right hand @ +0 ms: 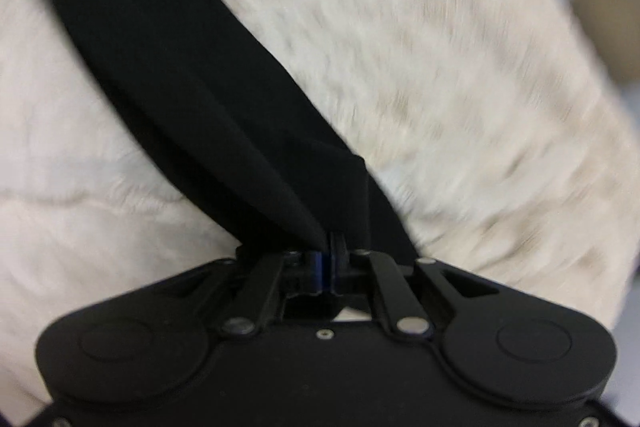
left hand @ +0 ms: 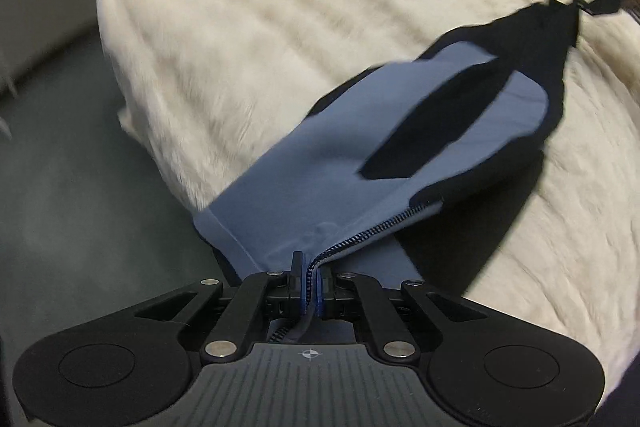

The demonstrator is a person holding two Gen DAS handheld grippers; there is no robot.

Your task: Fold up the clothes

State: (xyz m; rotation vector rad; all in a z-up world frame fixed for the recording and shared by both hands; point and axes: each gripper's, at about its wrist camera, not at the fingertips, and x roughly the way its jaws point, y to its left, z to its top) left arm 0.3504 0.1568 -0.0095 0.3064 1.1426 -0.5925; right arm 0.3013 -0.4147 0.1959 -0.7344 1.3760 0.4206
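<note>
Jacket (left hand: 332,163) stretched lengthwise between left claw (left hand: 311,283), right claw (right hand: 330,263).

— How's the light over your left gripper (left hand: 312,277)?
— Soft and even, no glare. My jacket (left hand: 360,163) casts a dark shadow on the fleece blanket (left hand: 240,27) to its right.
— Sharp?
— Blurred by motion, mostly on the blanket; the zipper (left hand: 372,231) is crisp. Edges bend, corners go black.
— Right view?
— Dimmer, all smeared; the black fabric (right hand: 192,99) shows no detail.
</note>
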